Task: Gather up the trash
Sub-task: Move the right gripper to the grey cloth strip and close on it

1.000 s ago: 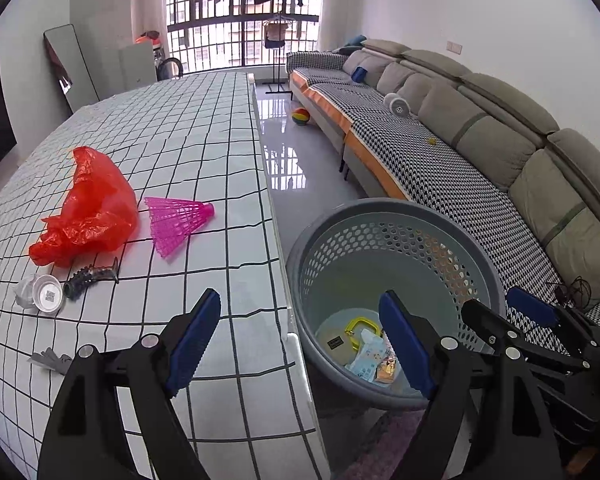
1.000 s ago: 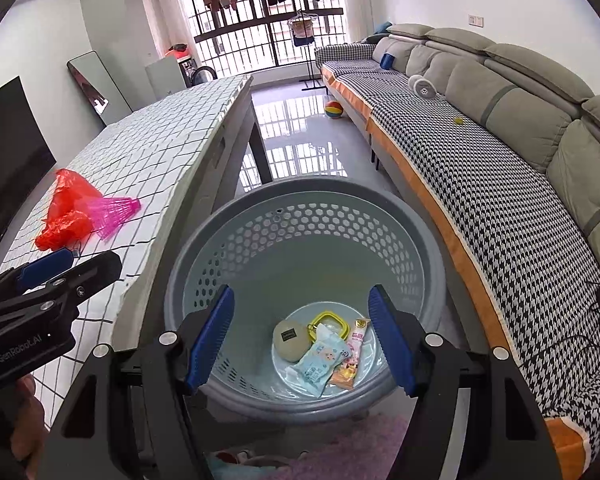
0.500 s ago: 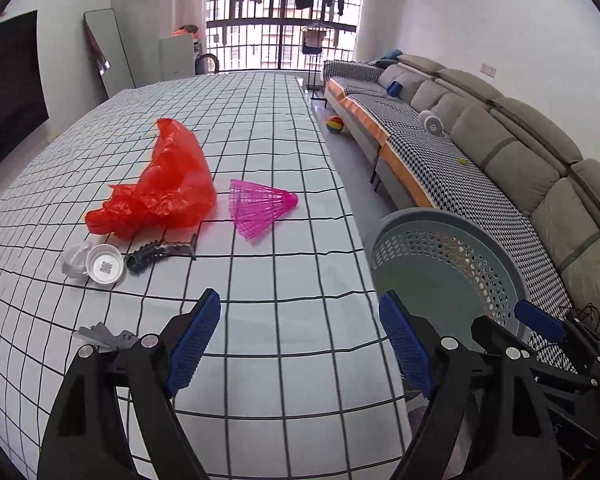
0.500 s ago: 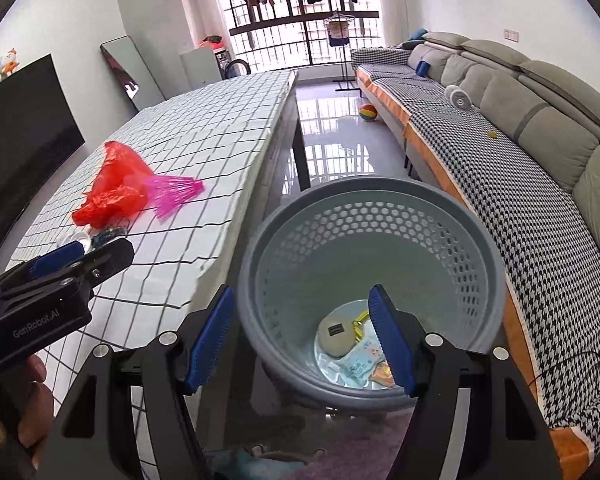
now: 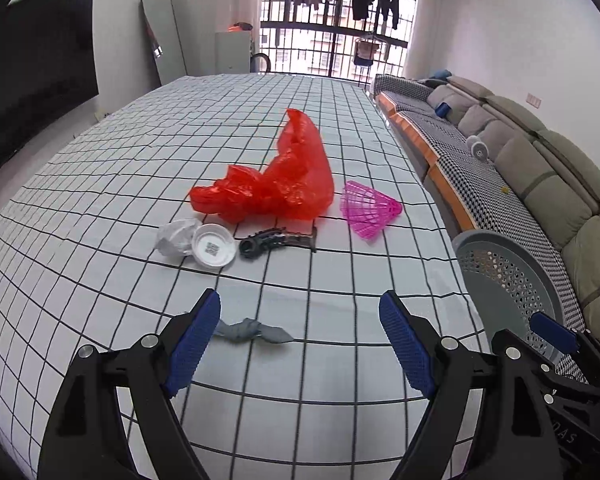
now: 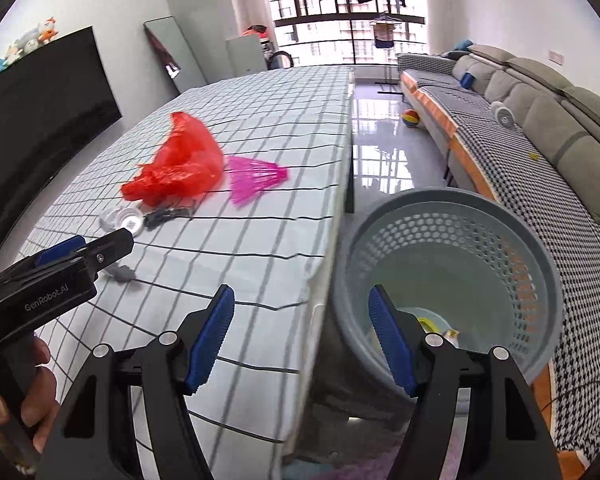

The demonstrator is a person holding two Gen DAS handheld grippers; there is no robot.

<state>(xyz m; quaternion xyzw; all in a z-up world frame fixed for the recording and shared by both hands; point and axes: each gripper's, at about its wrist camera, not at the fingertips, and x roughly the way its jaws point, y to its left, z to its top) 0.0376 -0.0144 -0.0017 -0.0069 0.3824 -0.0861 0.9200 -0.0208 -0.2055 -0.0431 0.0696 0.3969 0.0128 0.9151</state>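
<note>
**Trash on the counter, both tongs empty**

The left tongs [image 5: 300, 340] gape wide, holding nothing, over a gray scrap [image 5: 252, 330] just inside their left pad. Beyond lie a cup [image 5: 214, 245], a red bag [image 5: 276, 180] and a pink shuttlecock [image 5: 370, 208]. The right tongs [image 6: 300, 332], wide and empty, straddle the counter's [image 6: 260, 240] right edge beside the basket [image 6: 540, 280].

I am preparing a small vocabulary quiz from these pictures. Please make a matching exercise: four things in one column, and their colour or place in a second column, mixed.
Things:
1. plastic bag
2. shuttlecock
3. basket
4. crumpled wrapper

Descriptions:
A. pink, on the table
B. grey, nearest the left tongs
C. red, crumpled
D. on the floor beside the table

Pairs: 1-C, 2-A, 3-D, 4-B
</note>
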